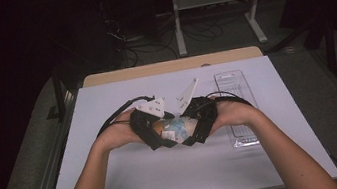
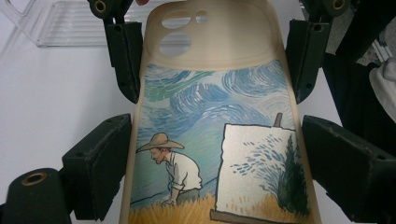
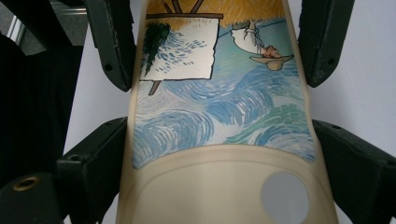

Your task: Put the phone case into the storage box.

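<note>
Holding this painted phone case (image 2: 215, 135) up over the table (image 1: 117, 173) between both grippers, left gripper (image 1: 155, 134) clamped on the painting end and right gripper (image 1: 196, 125) clamped on the camera-hole end. Feels like I'm mid-carry. Next it probably goes to the clear tray (image 1: 233, 85) on my right, so one side needs to let go gently.

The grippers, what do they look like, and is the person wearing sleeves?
Both are black and blocky. The left gripper and the right gripper each carry a pale grey three-cornered plate on top and trail a black cable. Up close, the fingers are thick dark pads with small screw holes and brass-coloured rings at the joints. The forearms are bare, with no sleeves.
</note>
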{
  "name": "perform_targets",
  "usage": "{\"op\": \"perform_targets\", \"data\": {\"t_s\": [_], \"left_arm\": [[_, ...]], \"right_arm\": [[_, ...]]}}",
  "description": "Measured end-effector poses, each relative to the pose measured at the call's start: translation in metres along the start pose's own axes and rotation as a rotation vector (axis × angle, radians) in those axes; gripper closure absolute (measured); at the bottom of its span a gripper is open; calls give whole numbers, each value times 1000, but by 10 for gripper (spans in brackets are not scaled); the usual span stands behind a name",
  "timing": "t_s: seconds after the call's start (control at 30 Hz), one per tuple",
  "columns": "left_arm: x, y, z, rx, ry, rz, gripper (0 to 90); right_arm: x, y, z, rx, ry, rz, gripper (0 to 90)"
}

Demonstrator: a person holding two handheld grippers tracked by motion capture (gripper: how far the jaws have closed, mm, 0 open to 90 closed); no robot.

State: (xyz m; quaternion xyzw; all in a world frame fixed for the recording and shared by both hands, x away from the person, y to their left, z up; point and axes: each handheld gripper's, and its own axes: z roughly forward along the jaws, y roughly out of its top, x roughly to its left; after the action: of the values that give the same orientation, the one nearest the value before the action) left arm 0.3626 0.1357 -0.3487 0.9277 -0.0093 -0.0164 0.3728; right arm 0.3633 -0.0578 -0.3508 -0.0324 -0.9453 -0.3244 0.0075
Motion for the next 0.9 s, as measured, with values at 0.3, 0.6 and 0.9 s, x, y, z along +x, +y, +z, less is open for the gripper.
{"op": "perform_targets", "data": {"t_s": [0.3, 0.6, 0.9], "left_arm": [[-1, -2, 3, 21, 4, 6, 112], [-2, -1, 3, 13, 13, 7, 108], [-2, -2, 1, -8, 40, -11, 28]], "right_arm": [[1, 0, 1, 8, -5, -16, 101], [1, -1, 0, 4, 0, -15, 108], [0, -2, -1, -11, -4, -3, 106]]}}
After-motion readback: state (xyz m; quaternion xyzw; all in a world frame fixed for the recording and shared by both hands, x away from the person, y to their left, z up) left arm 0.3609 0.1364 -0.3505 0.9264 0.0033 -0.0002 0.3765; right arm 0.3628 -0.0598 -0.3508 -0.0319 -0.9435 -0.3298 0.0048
